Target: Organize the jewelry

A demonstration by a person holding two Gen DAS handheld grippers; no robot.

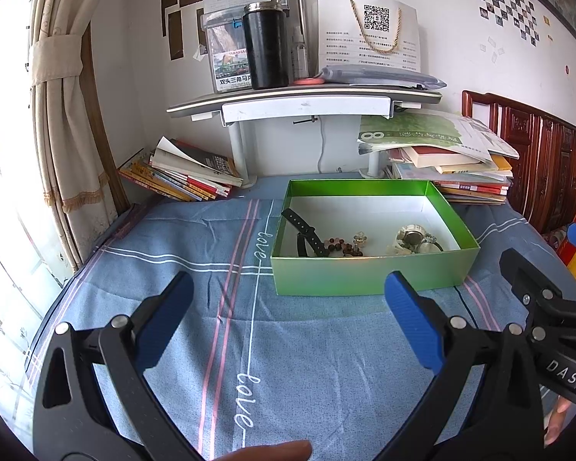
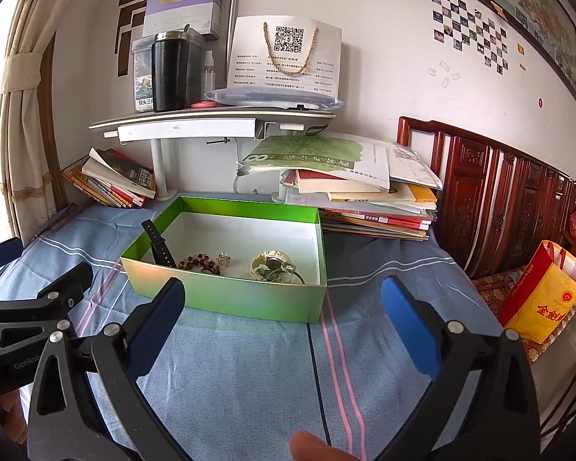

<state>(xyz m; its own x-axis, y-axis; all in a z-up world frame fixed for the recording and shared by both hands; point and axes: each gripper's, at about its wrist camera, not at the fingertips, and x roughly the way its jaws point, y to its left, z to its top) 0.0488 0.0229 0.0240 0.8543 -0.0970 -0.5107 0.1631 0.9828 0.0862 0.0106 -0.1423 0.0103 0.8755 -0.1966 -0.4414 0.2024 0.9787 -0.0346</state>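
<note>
A green open box [image 1: 364, 274] [image 2: 249, 299] with a white floor stands on the blue cloth. In it lie a black watch strap [image 1: 307, 236] [image 2: 160, 247], a brown bead bracelet [image 1: 343, 247] [image 2: 199, 261], a small clear ornament [image 1: 359, 237] [image 2: 224, 258] and a silver watch with other metal pieces [image 1: 414, 239] [image 2: 272, 265]. My left gripper [image 1: 288, 319] is open and empty, in front of the box. My right gripper [image 2: 284, 322] is open and empty, in front of the box. Each gripper shows at the other view's edge.
A blue cloth [image 1: 307, 365] [image 2: 249, 365] covers the surface. Leaning books [image 1: 180, 173] lie at the back left, a book stack [image 1: 453, 169] at the back right, a small white shelf [image 1: 307, 103] with a black tumbler [image 1: 267, 48] behind. A carved wooden headboard [image 2: 499, 199] and yellow bag [image 2: 541, 296] stand right.
</note>
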